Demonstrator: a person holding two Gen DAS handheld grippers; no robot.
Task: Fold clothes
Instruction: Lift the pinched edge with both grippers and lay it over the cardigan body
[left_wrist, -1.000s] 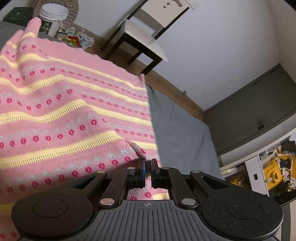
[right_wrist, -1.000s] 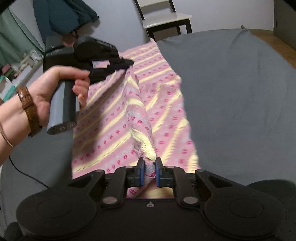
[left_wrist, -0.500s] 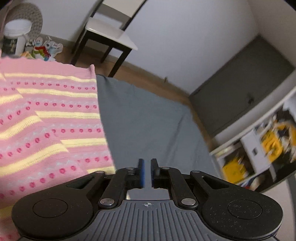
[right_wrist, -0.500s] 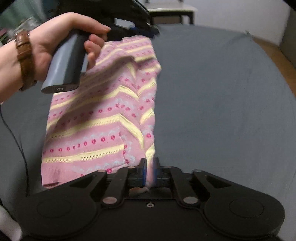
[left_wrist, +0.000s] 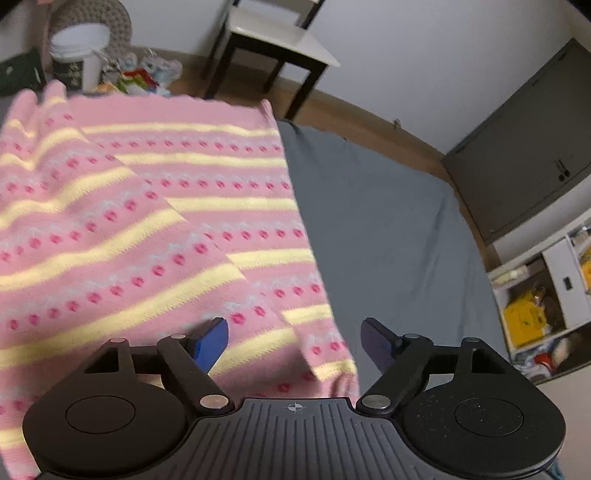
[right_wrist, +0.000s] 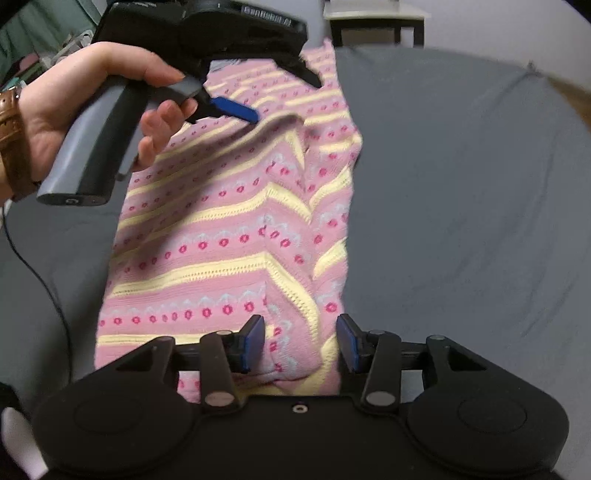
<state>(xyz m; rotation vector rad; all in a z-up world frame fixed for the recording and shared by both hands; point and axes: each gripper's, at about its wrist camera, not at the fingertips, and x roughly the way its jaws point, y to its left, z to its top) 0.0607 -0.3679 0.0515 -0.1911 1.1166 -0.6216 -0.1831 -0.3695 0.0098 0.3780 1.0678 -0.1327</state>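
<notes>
A: What is the biggest thing in view?

B: The bed (right_wrist: 461, 177), covered by a grey sheet that fills most of the right wrist view. Everything else I place against it.

A: And the clothing?

B: A pink knitted garment (right_wrist: 229, 236) with yellow stripes and rows of magenta dots lies on the bed, left of the sheet's bare stretch. It runs lengthwise away from the right wrist camera, and its right side is doubled over onto itself, leaving a raised, wrinkled fold line down that side. In the left wrist view the same garment (left_wrist: 155, 229) covers the bed's left part, with its far edge reaching toward the bed's far end.

A: What lies beyond the bed?

B: A dark-legged chair (left_wrist: 273, 40) with a pale seat stands past the far end, on a wooden floor. Left of it sit a white bucket (left_wrist: 79, 61) and some small colourful things, too blurred to name.

A: The tools?

B: The left gripper (right_wrist: 284, 98) hangs above the far part of the garment, gripped by a hand (right_wrist: 85, 107) with a brown strap at the wrist. Its fingers are spread wide with nothing between them.

A: The other one?

B: The right gripper (right_wrist: 300, 341) sits at the bed's near side, fingers (right_wrist: 255, 343) parted, released. A bunched hump of garment rises between them, loose.
</notes>
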